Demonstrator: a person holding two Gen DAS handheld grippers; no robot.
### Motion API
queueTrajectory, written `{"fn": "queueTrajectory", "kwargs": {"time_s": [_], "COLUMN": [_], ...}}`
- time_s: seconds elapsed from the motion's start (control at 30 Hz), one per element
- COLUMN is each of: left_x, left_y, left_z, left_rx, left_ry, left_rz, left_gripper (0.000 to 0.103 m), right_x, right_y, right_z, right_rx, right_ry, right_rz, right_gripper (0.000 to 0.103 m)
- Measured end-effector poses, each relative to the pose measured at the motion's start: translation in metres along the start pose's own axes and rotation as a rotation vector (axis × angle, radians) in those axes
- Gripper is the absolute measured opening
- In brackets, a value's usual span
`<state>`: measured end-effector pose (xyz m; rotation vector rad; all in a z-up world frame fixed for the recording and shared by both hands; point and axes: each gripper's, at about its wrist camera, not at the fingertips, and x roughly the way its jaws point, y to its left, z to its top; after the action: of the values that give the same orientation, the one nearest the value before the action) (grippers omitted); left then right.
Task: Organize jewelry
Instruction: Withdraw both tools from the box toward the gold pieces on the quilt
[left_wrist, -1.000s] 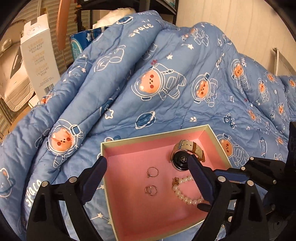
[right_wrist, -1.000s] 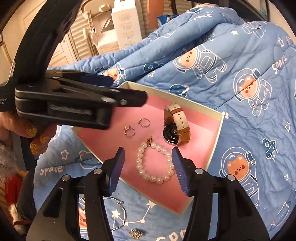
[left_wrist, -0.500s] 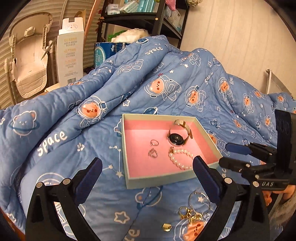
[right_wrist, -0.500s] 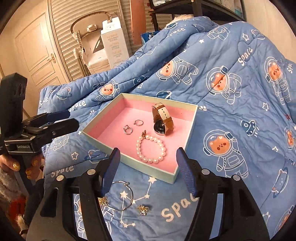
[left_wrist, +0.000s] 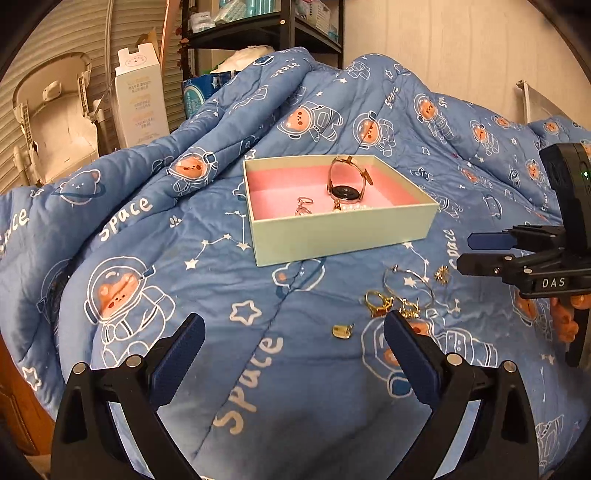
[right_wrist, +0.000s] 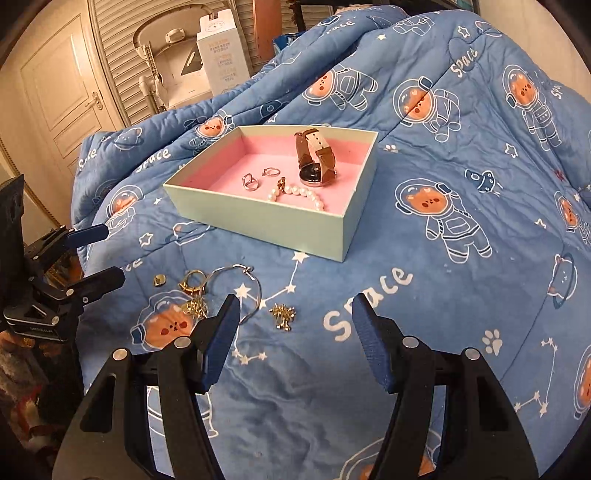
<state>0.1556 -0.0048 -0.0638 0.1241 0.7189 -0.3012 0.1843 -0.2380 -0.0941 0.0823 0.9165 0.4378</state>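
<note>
We see the soft quilt (right_wrist: 424, 295) as the main risk: tiny pieces could sink into folds or tangle when pinched. The 1 box (right_wrist: 258, 221) holds 1 watch (right_wrist: 314, 162), 1 pearl bracelet (right_wrist: 299, 192) and 2 rings (right_wrist: 249, 182). About 4 gold pieces lie loose nearby, including 1 hoop (right_wrist: 236, 291). Left gripper (left_wrist: 293, 341) and right gripper (right_wrist: 293, 336) fingers stand apart, empty.

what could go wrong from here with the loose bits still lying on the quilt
1. The hoop earring and gold clasp pieces lie overlapping, so pinching one may drag the others along.
2. The tiny gold charm and the gold leaf-shaped piece sit on a soft, wrinkled quilt; pressing fingers could push them into a fold.
3. The right gripper and left gripper are both open near the same cluster and might collide.
</note>
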Motion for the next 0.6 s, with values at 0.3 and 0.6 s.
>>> {"fn": "queueTrajectory", "kwargs": {"time_s": [0.3,0.6], "left_x": [0.012,0.03], "left_y": [-0.013,-0.017], "left_z": [-0.015,-0.011], "left_rx": [0.001,-0.012], "left_ry": [0.047,0.095], "left_rz": [-0.029,-0.064], "left_gripper": [0.058,0.038], "right_x": [0.004,0.016], "right_y": [0.01,0.015], "right_z": [-0.015,-0.019], "right_rx": [-0.024,-0.04], "right_ry": [0.024,0.054], "right_rz": [-0.014,-0.019], "right_gripper": [0.063,0.051]}}
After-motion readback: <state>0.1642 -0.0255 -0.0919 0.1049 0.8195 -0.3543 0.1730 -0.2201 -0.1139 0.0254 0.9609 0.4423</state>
